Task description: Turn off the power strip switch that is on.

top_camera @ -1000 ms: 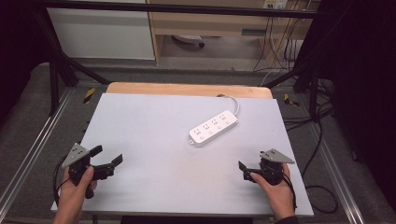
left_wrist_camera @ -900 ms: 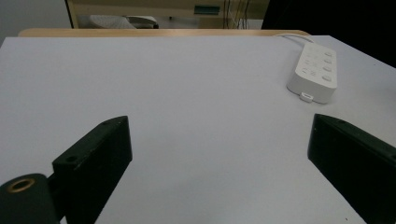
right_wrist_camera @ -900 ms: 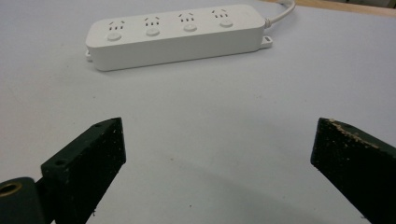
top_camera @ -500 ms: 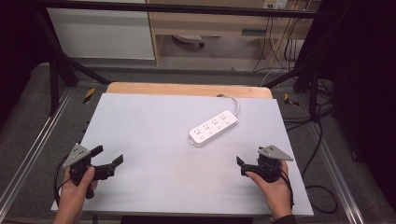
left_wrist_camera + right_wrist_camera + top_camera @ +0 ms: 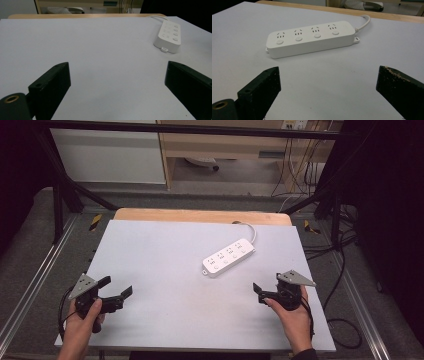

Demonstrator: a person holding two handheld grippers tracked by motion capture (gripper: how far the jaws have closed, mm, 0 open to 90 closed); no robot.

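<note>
A white power strip (image 5: 228, 257) with several sockets and round buttons lies slantwise right of the table's middle. Its white cord (image 5: 251, 231) runs off the far edge. My left gripper (image 5: 116, 286) rests near the front left corner, open and empty, and the strip (image 5: 168, 37) sits far off to its upper right. My right gripper (image 5: 265, 287) is held near the front right, open and empty. It points at the strip (image 5: 312, 37), which lies a short way beyond its jaws, apart from them.
The pale grey tabletop (image 5: 165, 250) has a wooden strip (image 5: 200, 215) along its far edge. Metal rails (image 5: 37, 280) run down both sides. Dark cables (image 5: 340, 270) lie on the floor to the right. A cabinet (image 5: 107, 155) stands behind the table.
My right gripper has crept forward and left, toward the power strip. The left gripper has barely moved. Both stay open.
</note>
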